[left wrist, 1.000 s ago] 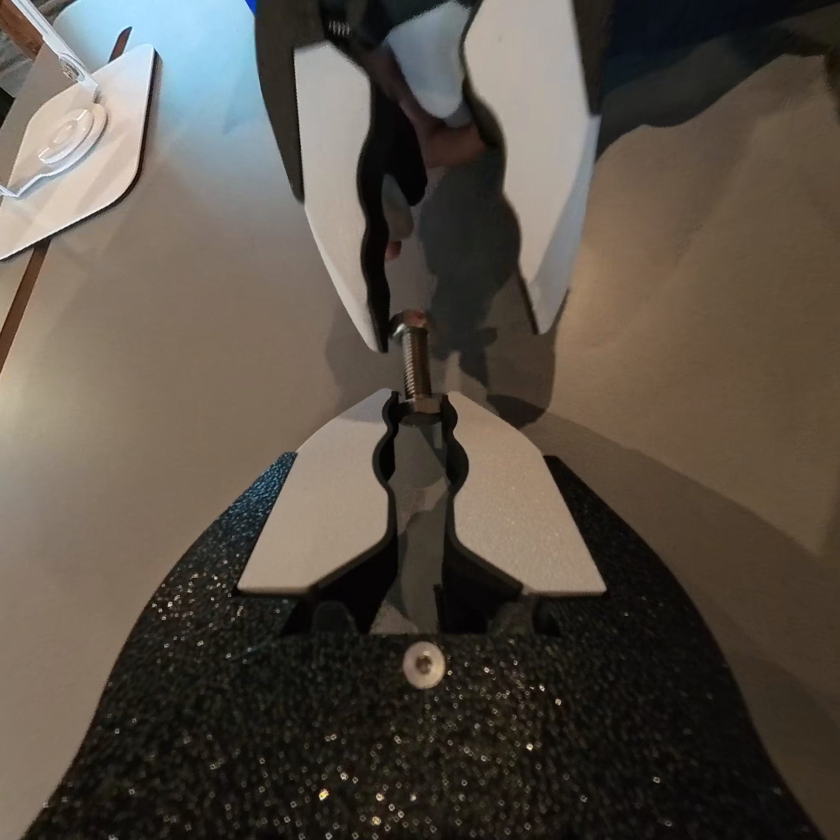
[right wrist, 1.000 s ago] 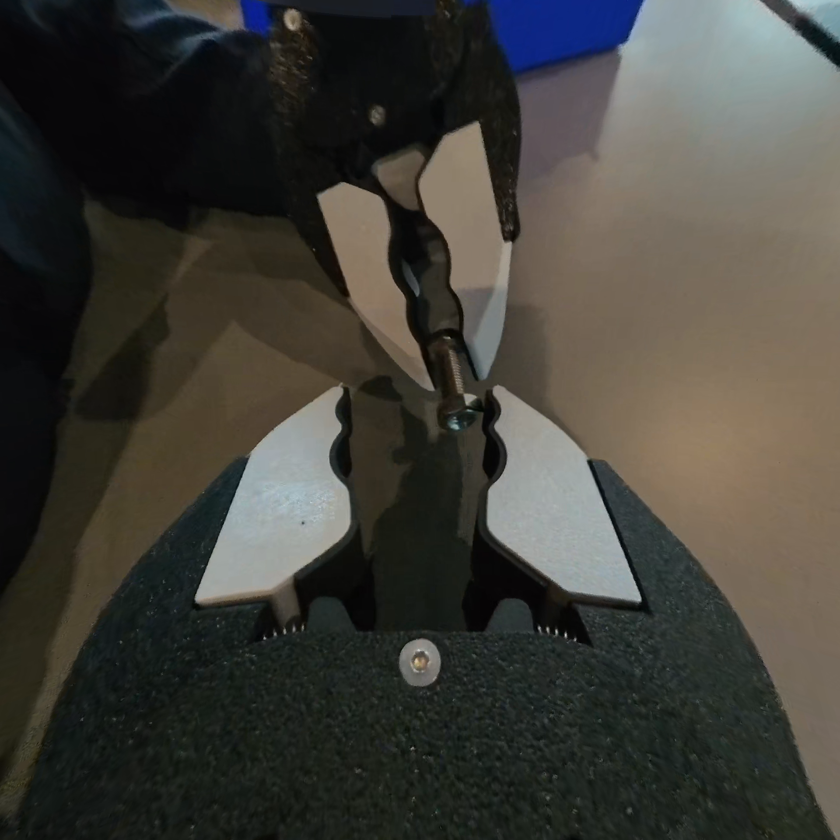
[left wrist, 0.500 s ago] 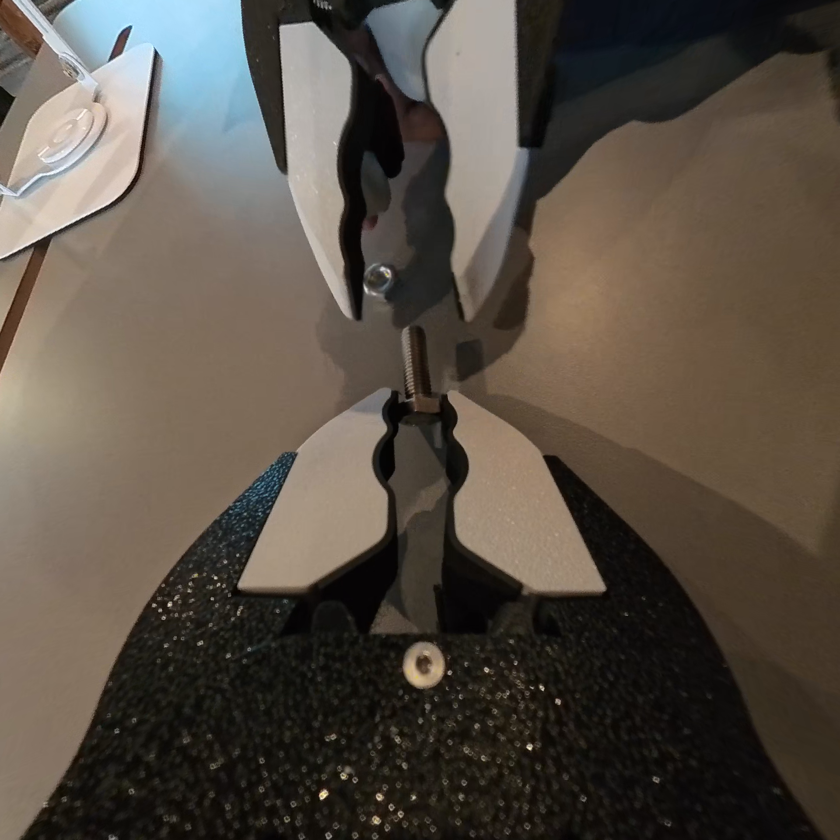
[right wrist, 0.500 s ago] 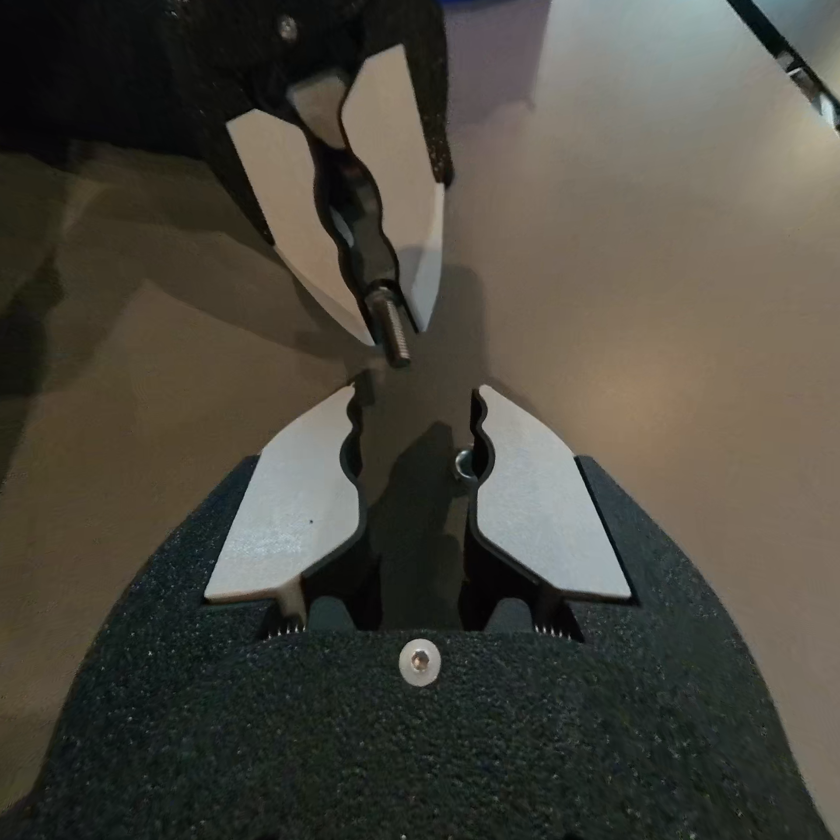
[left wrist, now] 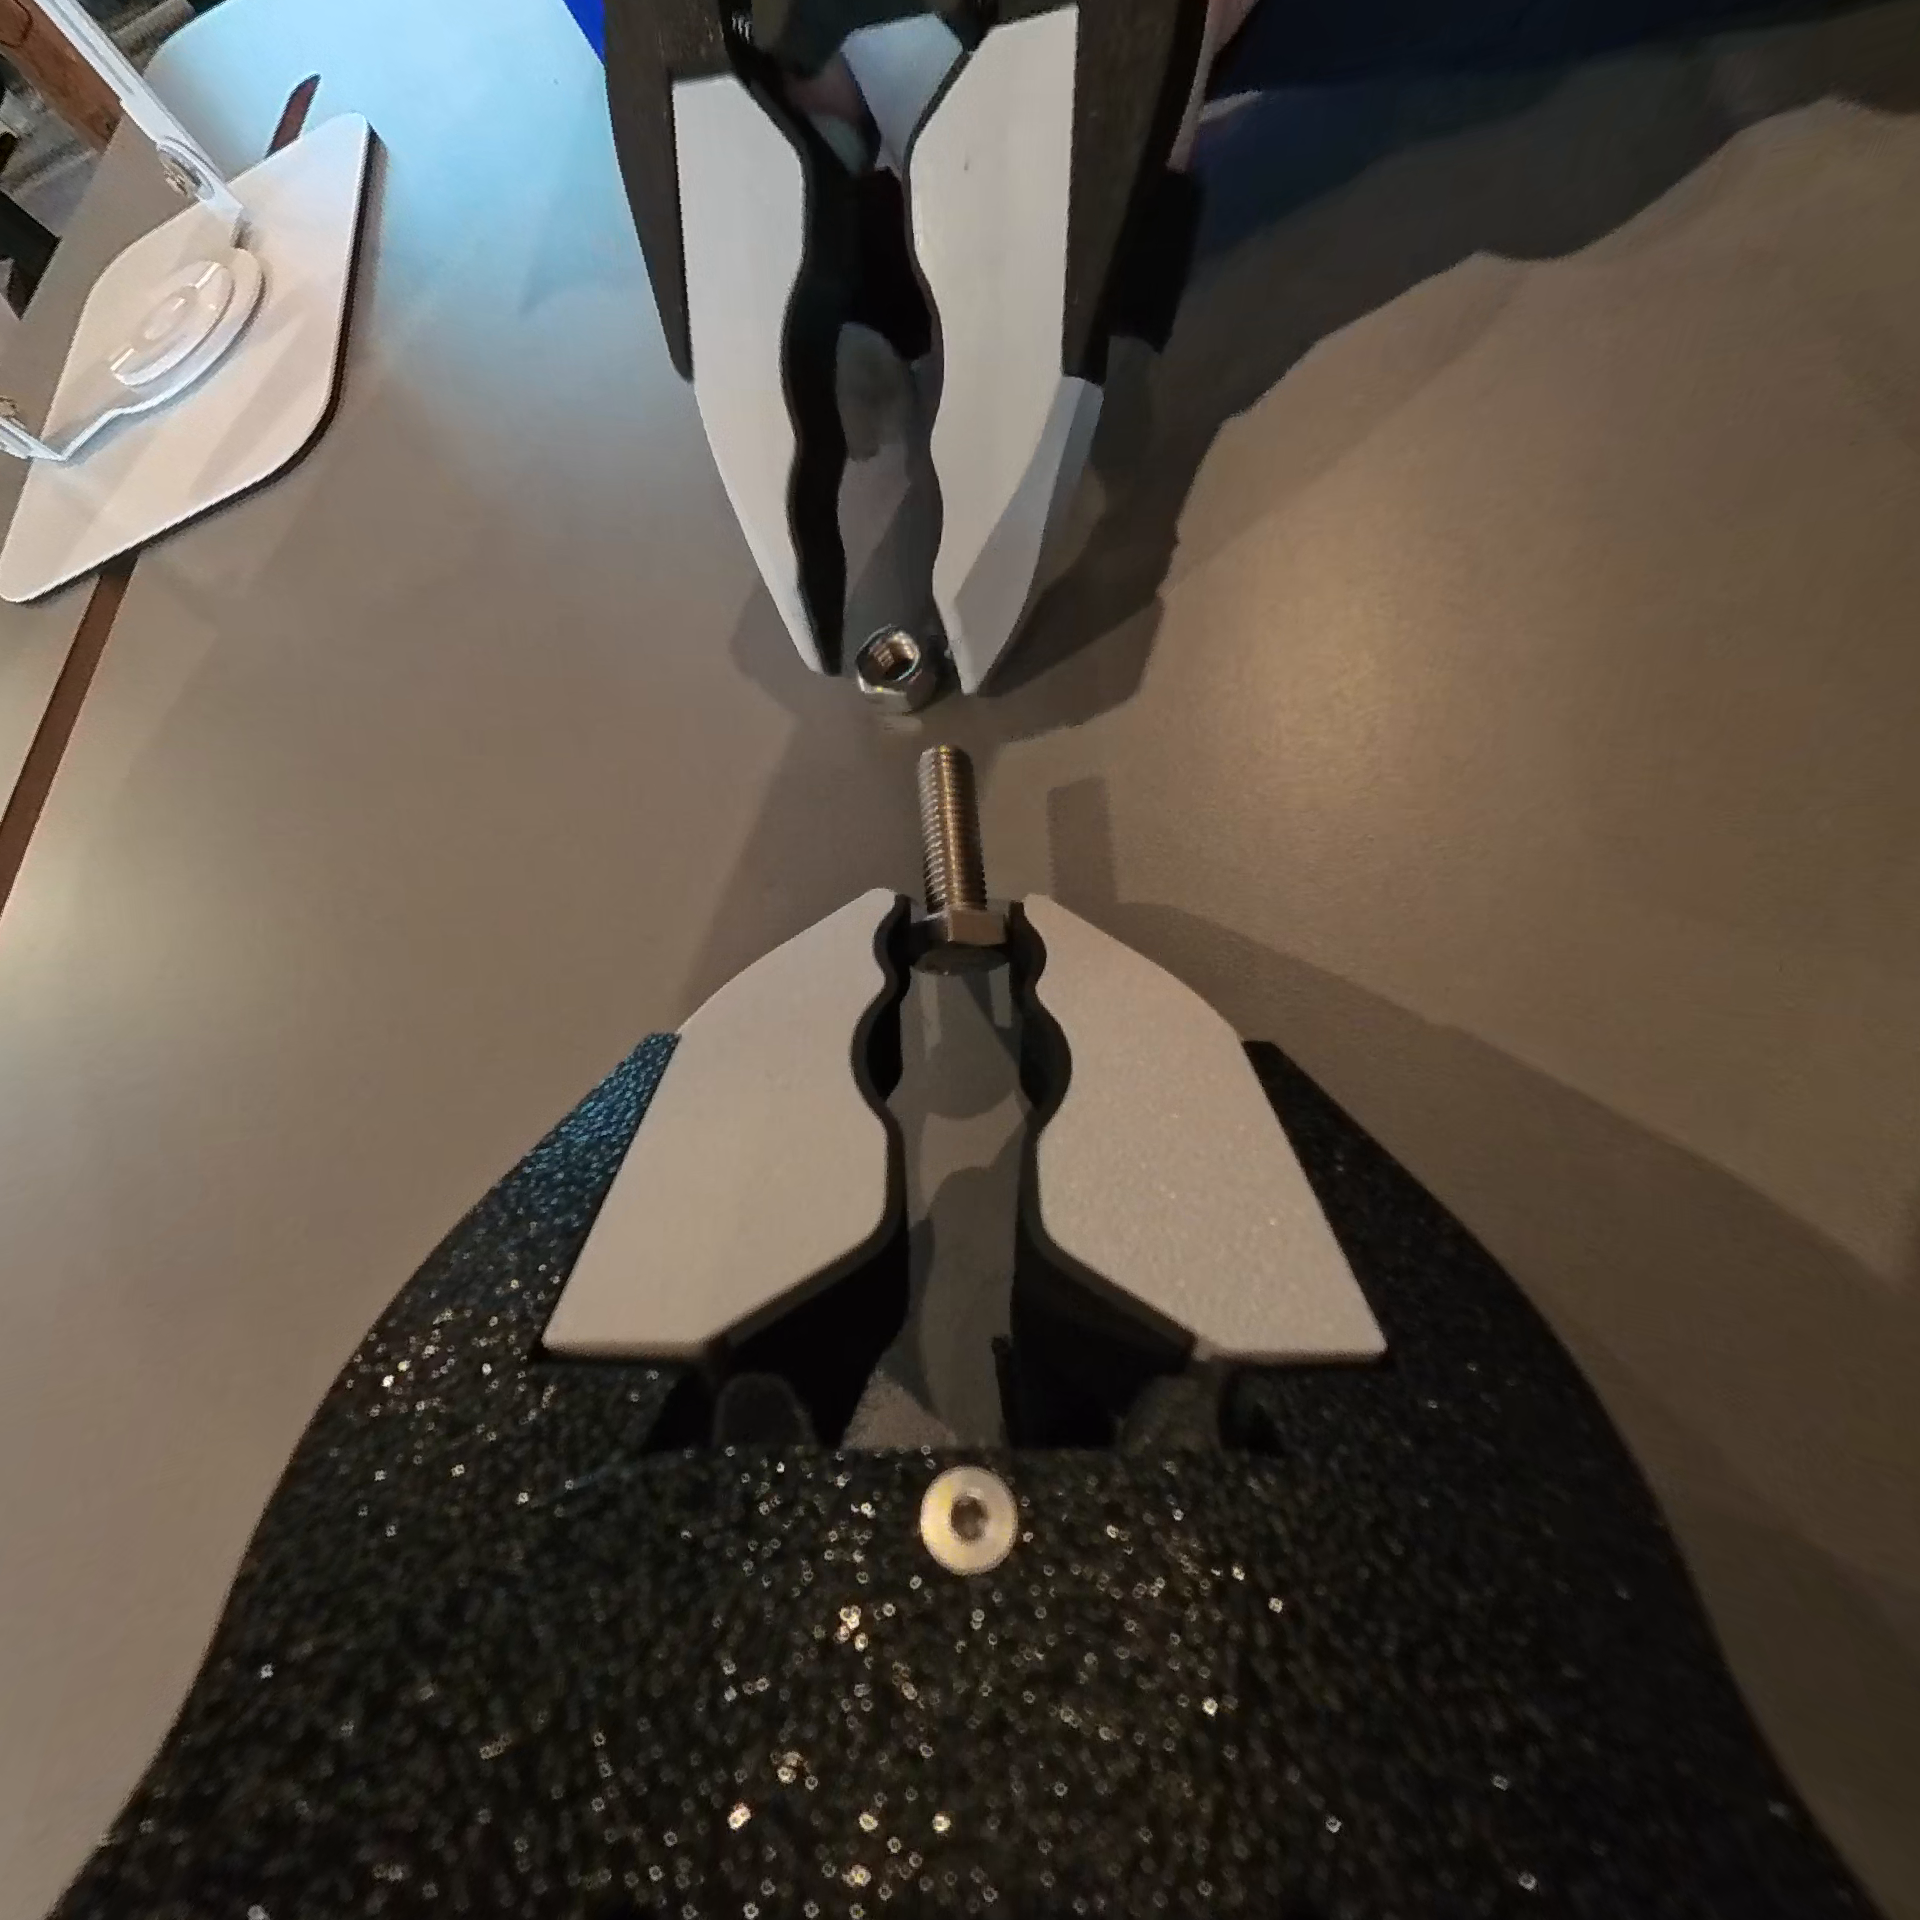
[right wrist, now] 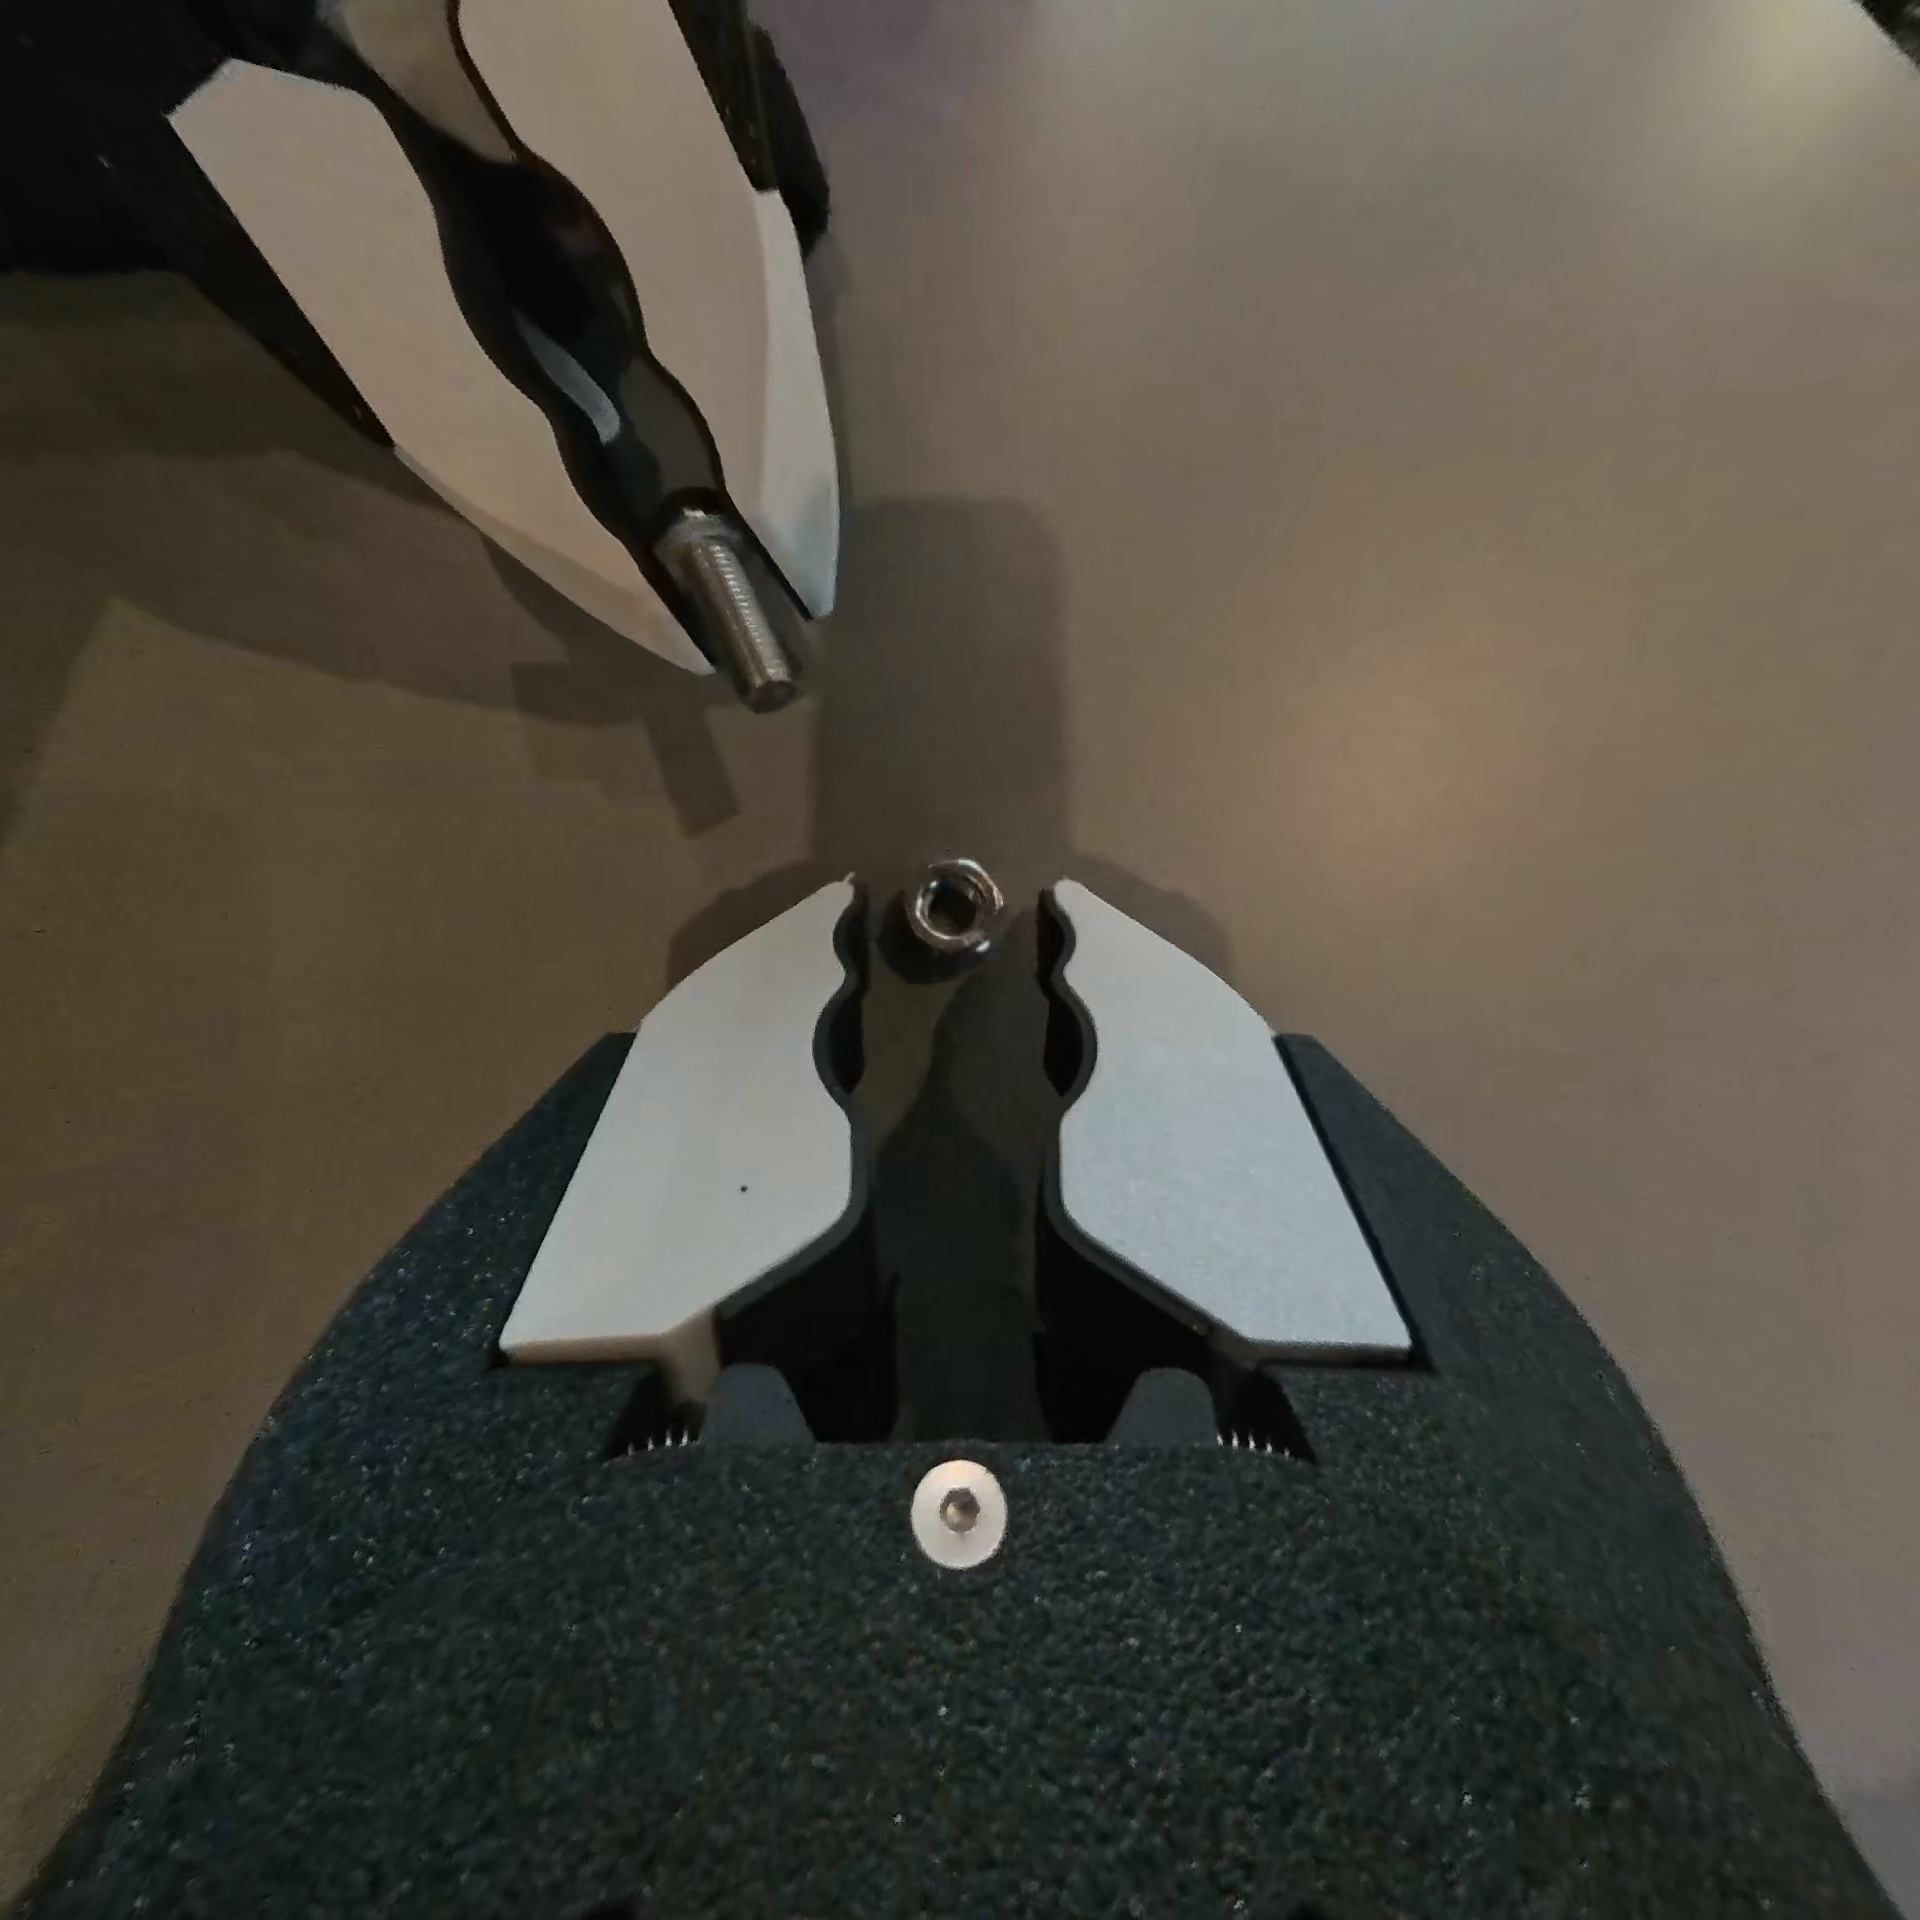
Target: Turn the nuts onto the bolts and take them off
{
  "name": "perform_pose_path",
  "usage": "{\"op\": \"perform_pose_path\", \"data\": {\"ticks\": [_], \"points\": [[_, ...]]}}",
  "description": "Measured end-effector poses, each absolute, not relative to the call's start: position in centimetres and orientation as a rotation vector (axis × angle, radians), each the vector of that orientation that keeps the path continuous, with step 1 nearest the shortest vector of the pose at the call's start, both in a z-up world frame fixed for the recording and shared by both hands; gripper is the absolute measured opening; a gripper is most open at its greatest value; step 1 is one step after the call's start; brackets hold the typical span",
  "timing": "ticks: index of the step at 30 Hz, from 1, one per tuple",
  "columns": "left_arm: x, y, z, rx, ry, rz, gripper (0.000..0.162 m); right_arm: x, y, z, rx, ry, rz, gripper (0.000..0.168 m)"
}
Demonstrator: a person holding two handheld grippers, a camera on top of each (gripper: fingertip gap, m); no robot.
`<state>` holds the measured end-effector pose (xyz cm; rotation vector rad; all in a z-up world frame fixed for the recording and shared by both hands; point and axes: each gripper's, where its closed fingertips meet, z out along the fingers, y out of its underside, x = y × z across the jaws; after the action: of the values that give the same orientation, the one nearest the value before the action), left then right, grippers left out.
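Left wrist view: the left gripper (left wrist: 958, 920) is pinching the hexagonal head of a threaded steel bolt (left wrist: 951, 831) between its fingertips, the shank projecting forward along the finger axis above the tan table (left wrist: 468, 831). Only this view is showing a white flat-based stand (left wrist: 177, 353) lying at the far left of the table, well apart from both tools, and a dark blue sleeve (left wrist: 1455, 94) at the top right behind the opposing tool. The right gripper (left wrist: 896, 675) is facing the camera here, its pale fingers (left wrist: 748, 364) pointing down toward the bolt tip, with a hex nut (left wrist: 894, 665) sitting at their tips; a small gap is separating nut and bolt end, so the two parts are lying apart. Right wrist view: the right gripper (right wrist: 951, 902) is standing spread, its fingertips flanking the nut (right wrist: 948, 914) without touching it, and the nut is resting flat on the table (right wrist: 1455, 623) with its threaded bore facing upward, a detail the other view is leaving uncertain. This view is also showing the left gripper (right wrist: 764, 623) entering from the upper left at a slant, the bolt (right wrist: 743, 629) in its tips angling down and to the right, its free end lying up and to the left of the nut rather than in line with the bore.
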<state>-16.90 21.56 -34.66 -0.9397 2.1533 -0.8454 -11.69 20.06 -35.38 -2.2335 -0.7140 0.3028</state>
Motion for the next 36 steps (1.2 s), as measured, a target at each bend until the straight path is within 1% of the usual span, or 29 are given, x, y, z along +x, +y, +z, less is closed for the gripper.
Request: {"op": "perform_pose_path", "data": {"ticks": [5, 7, 8, 11, 13, 15, 17, 19, 21, 24, 26, 34, 36], "points": [[-16.9, 21.6, -34.6, -0.937, 2.151, -0.843, 0.017, -12.3, 20.2, -35.5, -2.247, -0.724, 0.303, 0.018], [-16.9, 21.6, -34.6, -0.933, 2.148, -0.840, 0.017, -12.2, 20.2, -35.1, -2.241, -0.747, 0.229, 0.018], [-16.9, 21.6, -34.6, -0.931, 2.146, -0.839, 0.017, -12.4, 20.1, -34.1, -2.218, -0.749, 0.202, 0.018], [-16.9, 21.6, -34.6, -0.926, 2.143, -0.836, 0.017, -13.4, 18.2, -27.5, -2.055, -0.714, 0.069, 0.018], [-16.9, 21.6, -34.5, -0.925, 2.141, -0.835, 0.017, -12.1, 15.0, -22.6, -1.974, -0.663, -0.133, 0.018], [-16.9, 21.6, -34.5, -0.925, 2.140, -0.834, 0.017, -8.1, 10.5, -18.9, -1.971, -0.551, -0.366, 0.018], [-16.9, 21.6, -34.5, -0.926, 2.141, -0.835, 0.017, -2.5, 5.3, -17.3, -2.056, -0.388, -0.542, 0.018], [-16.9, 21.6, -34.5, -0.927, 2.141, -0.835, 0.017, 2.6, 0.6, -18.7, -2.217, -0.249, -0.606, 0.018], [-16.9, 21.6, -34.5, -0.927, 2.141, -0.835, 0.017, 5.8, -2.3, -22.3, -2.393, -0.164, -0.501, 0.018], [-16.9, 21.5, -34.5, -0.927, 2.141, -0.835, 0.017, 7.6, -3.8, -28.0, -2.607, -0.216, -0.357, 0.018], [-16.9, 21.5, -34.5, -0.927, 2.140, -0.835, 0.017, 7.9, -3.9, -30.3, -2.692, -0.264, -0.302, 0.018], [-17.0, 21.5, -34.5, -0.926, 2.141, -0.835, 0.017, 8.4, -4.4, -34.5, -2.841, -0.261, -0.174, 0.018], [-17.0, 21.5, -34.5, -0.925, 2.141, -0.835, 0.017, 8.9, -4.8, -34.8, -2.860, -0.236, -0.201, 0.031]]}}
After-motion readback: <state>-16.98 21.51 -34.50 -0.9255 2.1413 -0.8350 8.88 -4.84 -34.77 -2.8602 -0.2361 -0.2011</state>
